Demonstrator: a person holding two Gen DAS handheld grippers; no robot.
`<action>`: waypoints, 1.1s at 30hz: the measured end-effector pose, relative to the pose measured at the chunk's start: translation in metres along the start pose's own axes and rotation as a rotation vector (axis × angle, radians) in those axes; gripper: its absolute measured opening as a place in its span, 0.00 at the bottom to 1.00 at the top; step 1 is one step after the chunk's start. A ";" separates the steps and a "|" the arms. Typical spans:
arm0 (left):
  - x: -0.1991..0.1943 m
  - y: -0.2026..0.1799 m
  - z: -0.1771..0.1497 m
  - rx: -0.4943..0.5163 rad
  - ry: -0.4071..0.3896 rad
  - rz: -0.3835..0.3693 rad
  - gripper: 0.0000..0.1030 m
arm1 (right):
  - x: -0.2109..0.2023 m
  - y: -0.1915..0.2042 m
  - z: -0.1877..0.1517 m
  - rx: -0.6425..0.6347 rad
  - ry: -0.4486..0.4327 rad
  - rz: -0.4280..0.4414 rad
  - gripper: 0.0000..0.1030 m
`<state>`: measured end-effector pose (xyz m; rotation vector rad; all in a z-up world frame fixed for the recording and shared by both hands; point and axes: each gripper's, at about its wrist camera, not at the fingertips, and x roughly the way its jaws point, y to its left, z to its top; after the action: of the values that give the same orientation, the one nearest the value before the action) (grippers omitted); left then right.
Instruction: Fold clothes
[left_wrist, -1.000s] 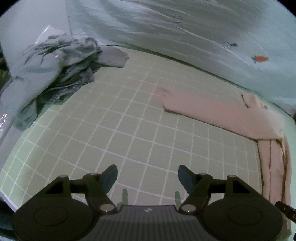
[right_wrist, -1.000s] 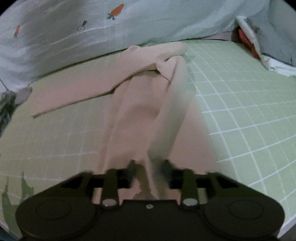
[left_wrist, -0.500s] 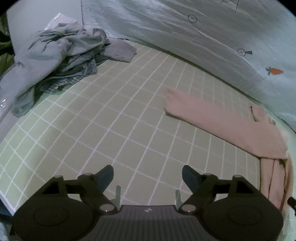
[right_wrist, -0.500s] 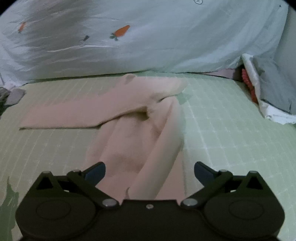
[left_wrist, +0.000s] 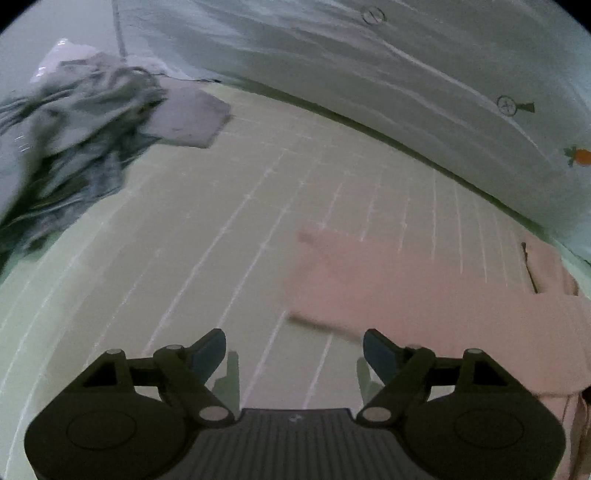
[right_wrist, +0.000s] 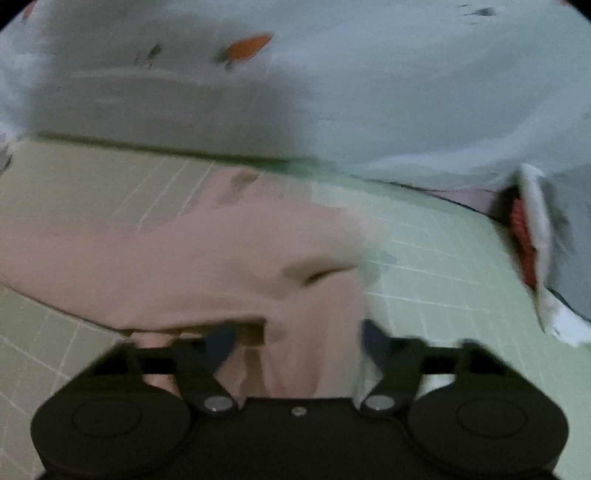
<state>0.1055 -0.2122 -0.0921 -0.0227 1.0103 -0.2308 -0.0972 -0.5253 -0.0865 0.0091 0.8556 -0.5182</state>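
Left gripper slid over to the pink garment, jaws closing slightly but apart on nothing. Right gripper released, moved up, jaws closing round a fold, ready to regrip.

A pink garment of soft, matt cloth lies in loose folds on a pale green mat, smooth and dull, printed with thin white grid lines. Behind it hangs a light sheet of thin woven cloth, rippled, with small printed carrots. A heap of grey clothes looks like rumpled, matt fabric, one piece darker and denim-like. The left gripper and the right gripper are matt black plastic with small shiny metal pivot pins; the left one has a ribbed base and dull blue pads.
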 end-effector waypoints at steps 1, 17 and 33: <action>0.006 -0.005 0.004 0.016 0.003 0.003 0.77 | 0.004 -0.002 0.002 0.022 0.008 0.022 0.27; 0.024 -0.015 0.000 0.111 0.037 0.043 0.74 | 0.029 -0.041 0.001 0.623 0.098 0.309 0.19; 0.030 -0.015 0.010 0.101 0.043 0.041 0.74 | 0.018 -0.123 0.011 0.930 -0.031 0.237 0.66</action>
<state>0.1260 -0.2338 -0.1098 0.0950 1.0398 -0.2460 -0.1338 -0.6434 -0.0677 0.9389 0.5114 -0.6489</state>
